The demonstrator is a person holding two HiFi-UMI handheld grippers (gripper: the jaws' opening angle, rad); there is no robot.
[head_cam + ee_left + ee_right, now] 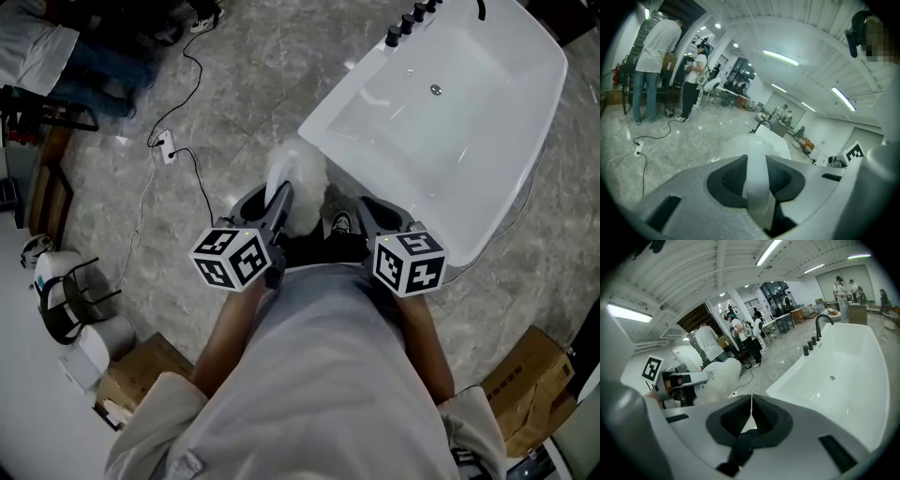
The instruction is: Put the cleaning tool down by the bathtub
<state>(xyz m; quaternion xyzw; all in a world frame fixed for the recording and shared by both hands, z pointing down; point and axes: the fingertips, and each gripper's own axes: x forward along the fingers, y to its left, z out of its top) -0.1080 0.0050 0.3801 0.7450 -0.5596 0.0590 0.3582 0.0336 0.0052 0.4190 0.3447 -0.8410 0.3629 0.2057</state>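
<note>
The left gripper [279, 202] is clamping the cleaning tool [298, 178], a duster with a fluffy, cloud-like white head on a flat, smooth white handle. In the left gripper view its jaws are pressing on that strap-shaped handle [757, 185], which is running straight up between the dark ribbed pads. In the head view the woolly head is hanging just off the near corner of the bathtub [469, 141], above the floor [234, 84]. Whether the fibres are brushing the rim cannot be told.

The right gripper [370, 214] is hovering beside the left one, near the tub's outer wall. In its own view its jaws [751, 401] are sitting together with only a thin slit between them and nothing in it. The puffy duster head [719, 376] is showing to their left.

The bathtub is a glossy white rectangular shell with rounded corners and a small metal drain. A curved black faucet [820, 326] and a row of black knobs are standing along its far rim. The floor is gleaming with polished grey marbled stone. A thin black cable [192, 159] is trailing across it from a white power strip [167, 147]. Brown cardboard boxes [141, 370] are sitting by the person's feet.
</note>
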